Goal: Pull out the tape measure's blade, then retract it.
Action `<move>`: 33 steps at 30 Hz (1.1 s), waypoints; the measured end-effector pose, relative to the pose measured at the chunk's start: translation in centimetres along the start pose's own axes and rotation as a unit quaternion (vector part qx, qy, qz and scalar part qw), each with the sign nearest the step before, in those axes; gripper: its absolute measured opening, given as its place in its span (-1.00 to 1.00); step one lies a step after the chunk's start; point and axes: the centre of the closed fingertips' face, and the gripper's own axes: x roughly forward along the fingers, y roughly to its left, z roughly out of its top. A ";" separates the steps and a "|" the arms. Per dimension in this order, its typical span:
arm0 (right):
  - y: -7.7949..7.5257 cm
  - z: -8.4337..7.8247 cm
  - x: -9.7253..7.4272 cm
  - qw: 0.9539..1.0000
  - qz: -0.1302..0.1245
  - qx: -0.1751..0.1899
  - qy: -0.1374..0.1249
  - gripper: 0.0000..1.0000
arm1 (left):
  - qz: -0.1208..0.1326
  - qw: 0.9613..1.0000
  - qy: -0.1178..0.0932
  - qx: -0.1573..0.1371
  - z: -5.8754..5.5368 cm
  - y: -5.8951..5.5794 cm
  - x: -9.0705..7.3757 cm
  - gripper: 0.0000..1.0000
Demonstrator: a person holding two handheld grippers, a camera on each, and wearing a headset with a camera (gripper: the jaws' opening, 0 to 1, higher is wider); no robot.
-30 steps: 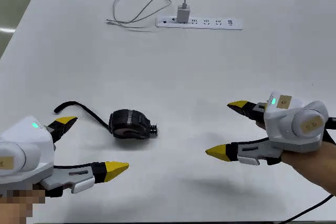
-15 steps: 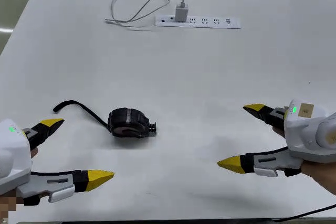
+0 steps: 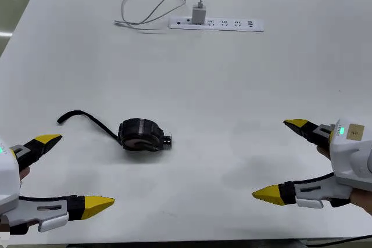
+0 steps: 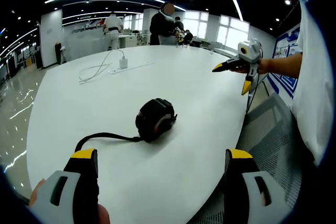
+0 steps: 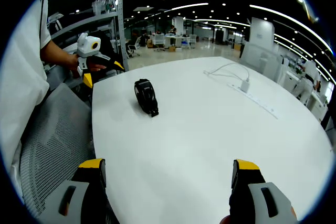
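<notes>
Black rubber-cased tape measure (image 3: 141, 136): likely rigid, grippy; clamp case, pull blade hook (image 3: 168, 141) at 3 o'clock. Left gripper (image 3: 84, 170), right gripper (image 3: 271, 158): jaws apart.

head view looks down over the table (image 3: 232, 97); gripper views sit low at opposite sides, facing inward, both sharing the tape measure (image 3: 142, 136).

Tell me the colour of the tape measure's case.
The tape measure is black all over; it shows best in the head view.
</notes>
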 end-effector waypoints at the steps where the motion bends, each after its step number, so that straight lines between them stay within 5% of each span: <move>1: 0.1 -0.2 0.0 1.000 0.000 0.000 0.002 0.98 | -0.001 1.000 0.000 0.000 0.0 0.0 -0.1 0.98; 17: 0.9 -1.7 -1.1 1.000 -0.013 0.011 0.008 0.98 | -0.005 0.999 0.032 0.031 -2.3 0.0 -1.1 0.98; 33: 1.2 -2.3 -1.3 1.000 -0.011 0.018 0.012 0.98 | -0.004 0.999 0.032 0.039 -2.1 0.2 -1.4 0.98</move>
